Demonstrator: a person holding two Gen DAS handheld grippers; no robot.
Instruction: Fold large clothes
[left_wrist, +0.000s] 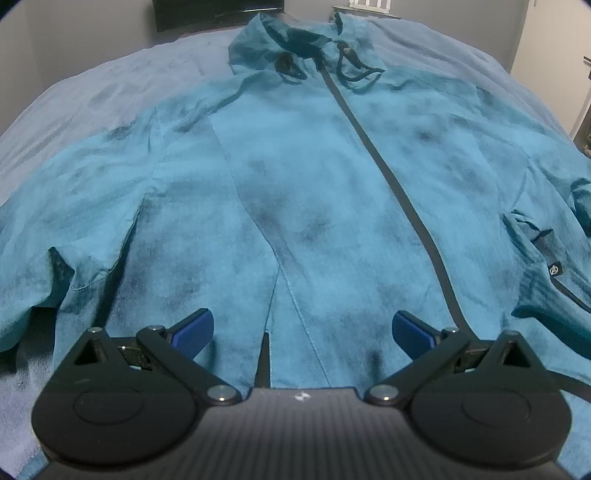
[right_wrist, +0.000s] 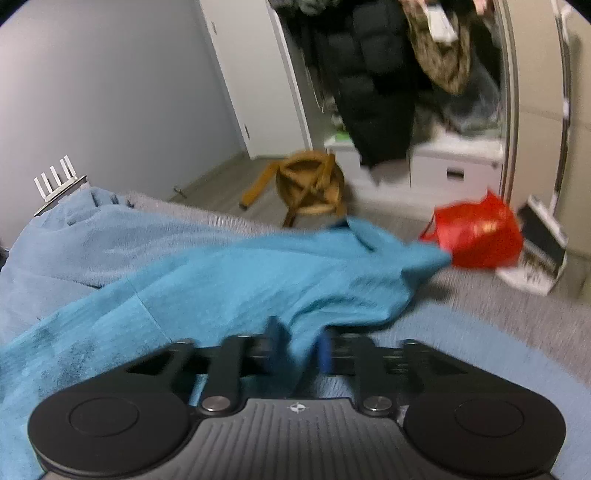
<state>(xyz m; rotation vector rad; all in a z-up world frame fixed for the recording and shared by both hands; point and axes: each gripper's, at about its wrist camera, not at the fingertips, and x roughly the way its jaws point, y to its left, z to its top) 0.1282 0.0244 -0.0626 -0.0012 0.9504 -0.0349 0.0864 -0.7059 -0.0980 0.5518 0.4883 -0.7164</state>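
I am holding my left tool (left_wrist: 303, 330) wide apart over the hem, gripping nothing, ready to pin or pinch the body while the other side folds. My right tool (right_wrist: 301, 350) is pinching the jacket's (left_wrist: 295, 177) fabric, probably a sleeve (right_wrist: 332, 266), likely to draw it inward. The jacket is lying front-up on the bed (left_wrist: 92, 81), zip (left_wrist: 391, 177) closed, hood far from me: thin, teal, wrinkled, mottled with dark patches.
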